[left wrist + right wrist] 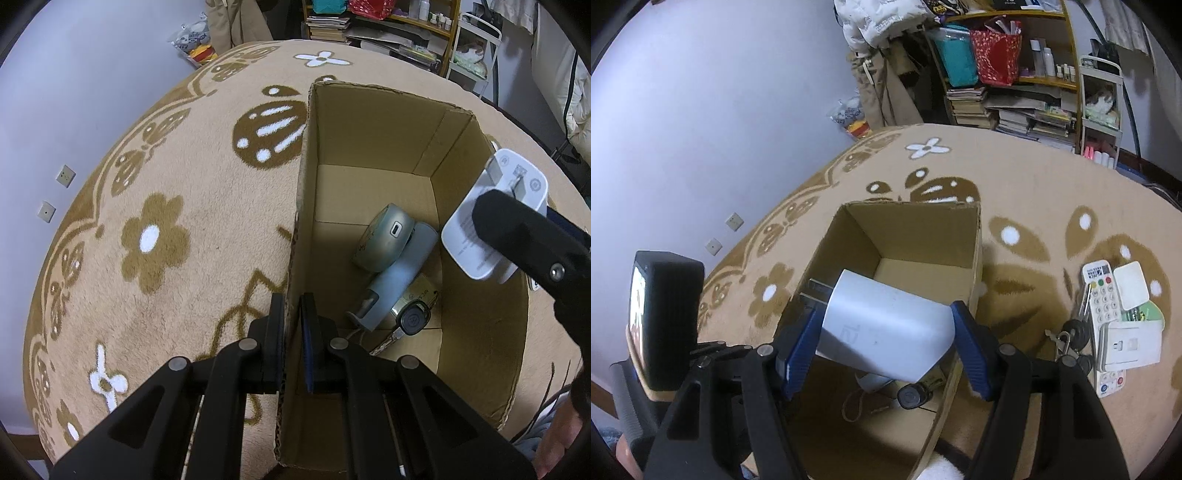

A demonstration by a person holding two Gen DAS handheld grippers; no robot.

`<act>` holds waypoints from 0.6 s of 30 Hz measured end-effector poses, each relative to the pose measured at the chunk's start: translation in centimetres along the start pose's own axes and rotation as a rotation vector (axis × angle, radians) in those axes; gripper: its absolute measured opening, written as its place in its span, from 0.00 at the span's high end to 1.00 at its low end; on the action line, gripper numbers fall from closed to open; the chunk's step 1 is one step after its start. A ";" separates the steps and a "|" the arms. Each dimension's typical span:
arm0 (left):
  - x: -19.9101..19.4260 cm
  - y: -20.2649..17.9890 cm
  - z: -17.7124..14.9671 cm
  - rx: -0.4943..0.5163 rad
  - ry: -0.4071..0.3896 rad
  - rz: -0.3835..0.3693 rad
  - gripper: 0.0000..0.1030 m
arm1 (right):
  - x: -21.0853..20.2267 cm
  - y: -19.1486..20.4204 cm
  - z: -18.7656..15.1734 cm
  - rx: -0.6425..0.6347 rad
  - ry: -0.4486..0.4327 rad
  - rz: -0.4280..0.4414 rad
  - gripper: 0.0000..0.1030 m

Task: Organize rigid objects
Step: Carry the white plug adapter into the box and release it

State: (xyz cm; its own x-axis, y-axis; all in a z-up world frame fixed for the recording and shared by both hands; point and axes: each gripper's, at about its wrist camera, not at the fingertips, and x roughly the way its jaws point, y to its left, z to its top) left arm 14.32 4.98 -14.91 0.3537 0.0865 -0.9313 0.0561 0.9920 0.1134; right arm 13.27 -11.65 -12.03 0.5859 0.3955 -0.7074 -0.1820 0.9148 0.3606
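Cardboard box (369,122) sits open-topped on the carpet (166,184), plain corrugated walls, no lid flaps showing. I see three things on its floor in the left wrist view: a rounded grey-green case (384,242) with a small oval port on its face, a pale blue cylinder (402,273) lying on its side under that case, and a black car key (413,319) touching the cylinder's lower end, with a thin loop of cord beside it. My left gripper (293,332) is fully closed on the box's left wall, one finger outside, one inside, pinching the cardboard edge. My right gripper (886,332) holds the white charger (886,325) between its blue ribbed pads (799,339), jaws roughly two-thirds apart and pressed on the charger's flanks. Charger is a smooth, glossy, rounded-corner block with two flat metal prongs pointing away toward the box's left wall; it hangs above the box opening, over the right-hand side in the left wrist view, not touching the contents. Outside the box, to its right on the carpet, lie a white remote (1102,295) with coloured buttons, a small white square block (1132,286), a white wall-plate adapter (1130,345) and a bunch of keys (1071,339), all crowded together and partly overlapping. Carpet is tan plush with brown-and-white flower patterns.
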 end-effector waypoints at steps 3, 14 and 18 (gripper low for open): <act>0.0 0.0 0.0 -0.002 0.001 -0.002 0.92 | 0.0 -0.1 -0.2 0.019 -0.006 -0.031 0.28; 0.0 0.2 -0.1 0.003 0.000 -0.006 0.92 | -0.5 0.8 -0.2 -0.027 -0.036 -0.049 0.27; -0.1 0.2 0.0 -0.003 0.001 -0.027 0.92 | -1.7 1.8 0.2 -0.073 -0.072 -0.058 0.21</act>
State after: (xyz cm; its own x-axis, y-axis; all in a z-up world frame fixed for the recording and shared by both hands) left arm 14.29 5.19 -14.81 0.3512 0.0600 -0.9344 0.0630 0.9942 0.0875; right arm 12.12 -10.72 -10.06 0.6518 0.3373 -0.6793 -0.2018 0.9405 0.2734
